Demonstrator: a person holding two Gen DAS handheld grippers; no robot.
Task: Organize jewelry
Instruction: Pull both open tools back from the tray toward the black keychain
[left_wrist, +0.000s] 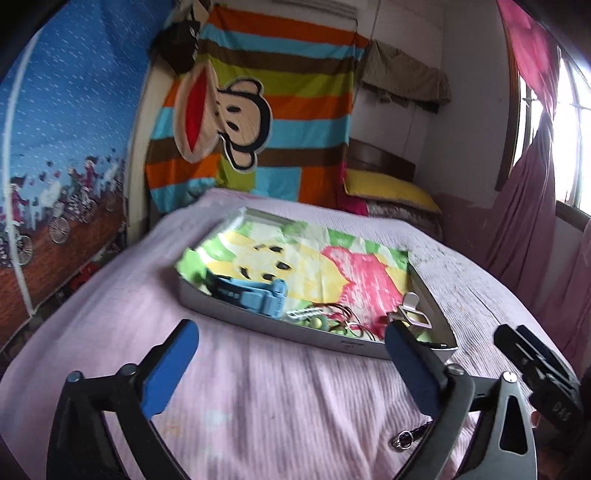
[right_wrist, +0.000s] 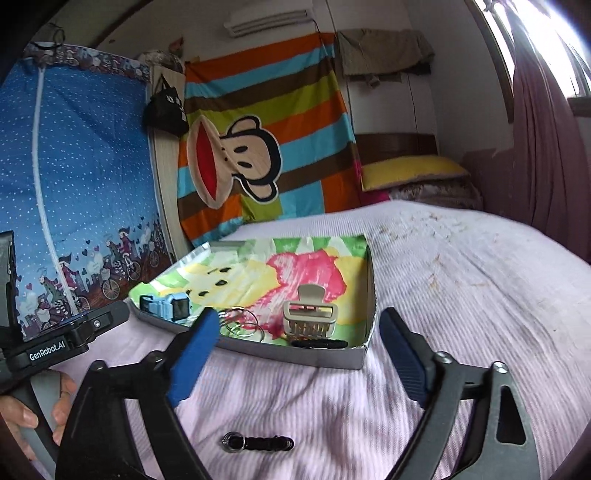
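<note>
A: What does the jewelry look like?

B: A shallow grey tray (right_wrist: 364, 354) sits mid-bed on the pink bedspread (right_wrist: 461, 266), lined with a cartoon-print cloth (right_wrist: 295, 266). Along its near edge lie one light-blue watch (right_wrist: 168, 303), a few thin wire bangles (right_wrist: 245, 325), one beige claw hair clip (right_wrist: 309, 314) and one black stick-like piece (right_wrist: 319, 344). Green beads (left_wrist: 317, 323) show only in the left view. One black braided bracelet (right_wrist: 258, 442) with a metal ring lies outside the tray, on the bedspread near the bed's front edge.

A: And the tongs?

B: Both hover low over the bedspread before the tray's near edge. The left tongs (left_wrist: 291, 339) are spread wide, empty; the right tongs (right_wrist: 299, 330) likewise gape with nothing between them, the bracelet lying below. A hand (right_wrist: 27, 413) grips the left handle.
</note>
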